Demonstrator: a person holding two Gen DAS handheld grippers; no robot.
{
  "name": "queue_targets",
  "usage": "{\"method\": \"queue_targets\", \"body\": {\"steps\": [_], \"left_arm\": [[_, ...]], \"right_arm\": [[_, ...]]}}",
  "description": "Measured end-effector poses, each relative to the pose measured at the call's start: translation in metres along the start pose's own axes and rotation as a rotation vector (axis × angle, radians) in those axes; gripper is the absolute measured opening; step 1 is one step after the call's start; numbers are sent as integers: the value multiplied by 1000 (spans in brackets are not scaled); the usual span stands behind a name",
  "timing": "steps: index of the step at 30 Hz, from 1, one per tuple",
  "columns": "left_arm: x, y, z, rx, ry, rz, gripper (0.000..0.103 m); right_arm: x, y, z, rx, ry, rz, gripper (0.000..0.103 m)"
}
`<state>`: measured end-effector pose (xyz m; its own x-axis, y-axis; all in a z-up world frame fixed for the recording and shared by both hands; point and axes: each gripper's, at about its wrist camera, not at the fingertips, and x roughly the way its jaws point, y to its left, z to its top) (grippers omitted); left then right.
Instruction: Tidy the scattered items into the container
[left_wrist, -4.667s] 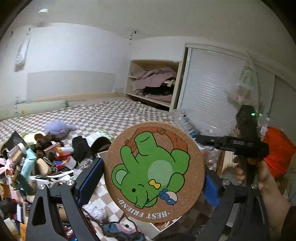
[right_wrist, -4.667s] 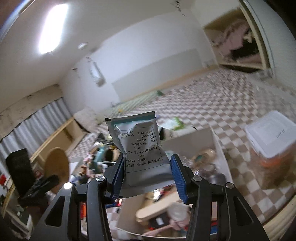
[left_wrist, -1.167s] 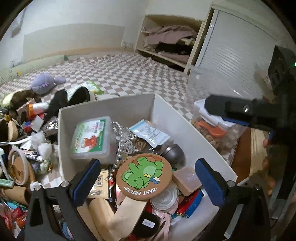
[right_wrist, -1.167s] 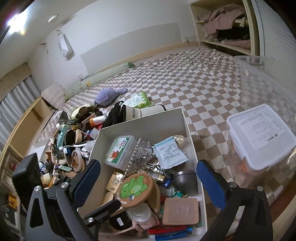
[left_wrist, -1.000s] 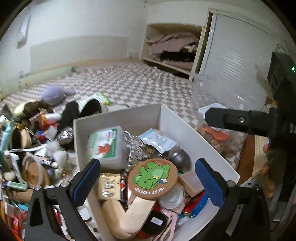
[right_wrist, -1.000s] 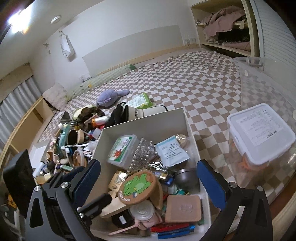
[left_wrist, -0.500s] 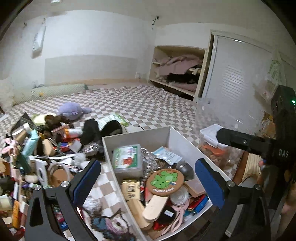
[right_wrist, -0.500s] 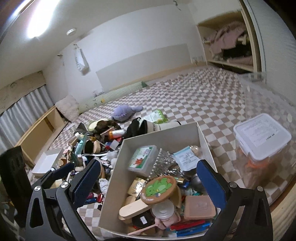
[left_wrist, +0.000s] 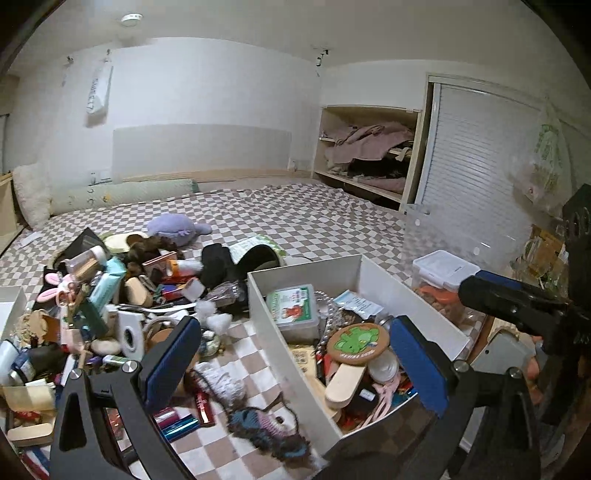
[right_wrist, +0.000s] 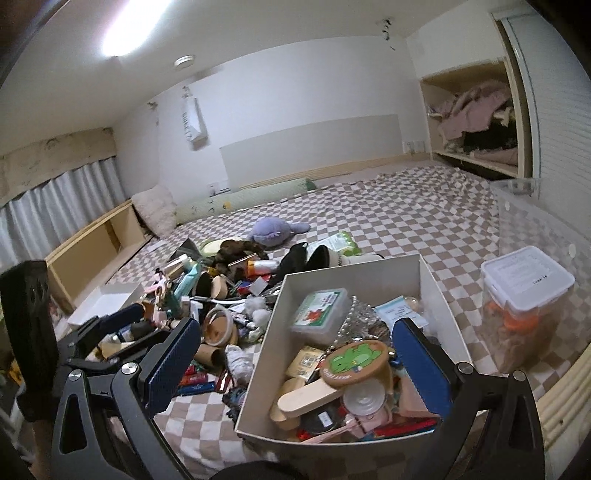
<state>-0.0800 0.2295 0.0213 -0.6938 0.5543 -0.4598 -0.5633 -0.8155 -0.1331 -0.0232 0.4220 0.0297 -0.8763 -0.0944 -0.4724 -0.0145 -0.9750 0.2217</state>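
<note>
Both tongs stand spread wide and hold nothing: the left tongs (left_wrist: 295, 362) hang above the gap between the heap and the box, the right tongs (right_wrist: 295, 362) above the box's near corner. That suits a pause between loads, each pair free to go for the next piece

The white box (left_wrist: 303, 266) sits on the checked bed cover (left_wrist: 314, 214), open side up and near the bed's front edge, so things can be dropped in from above. It is already crowded. The cork coaster (left_wrist: 358, 339) with the green bear lies face up on top, propped at a tilt on a pale wooden piece (left_wrist: 345, 380). Behind it a clear lidded case (left_wrist: 293, 306) and a grey sachet (left_wrist: 356, 301) rest toward the back wall

The scattered pile (left_wrist: 110, 295) lies just to the left of the box, touching its side in places, so carrying across is short. A knitted blue-and-purple tangle (left_wrist: 266, 421) lies nearest the left tongs and looks like the easiest next pick, though soft yarn may snag. A purple plush (right_wrist: 275, 229) lies farther back, apart from the heap
</note>
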Motion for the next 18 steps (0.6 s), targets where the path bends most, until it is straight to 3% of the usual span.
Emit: {"method": "queue_targets", "body": {"steps": [6, 18], "left_arm": [[-11, 16, -14, -2, 11, 34, 103], [-25, 34, -45, -16, 28, 62, 103]], "right_arm": [[-6, 17, -14, -7, -8, 20, 103], [-4, 35, -50, -31, 0, -45, 103]]}}
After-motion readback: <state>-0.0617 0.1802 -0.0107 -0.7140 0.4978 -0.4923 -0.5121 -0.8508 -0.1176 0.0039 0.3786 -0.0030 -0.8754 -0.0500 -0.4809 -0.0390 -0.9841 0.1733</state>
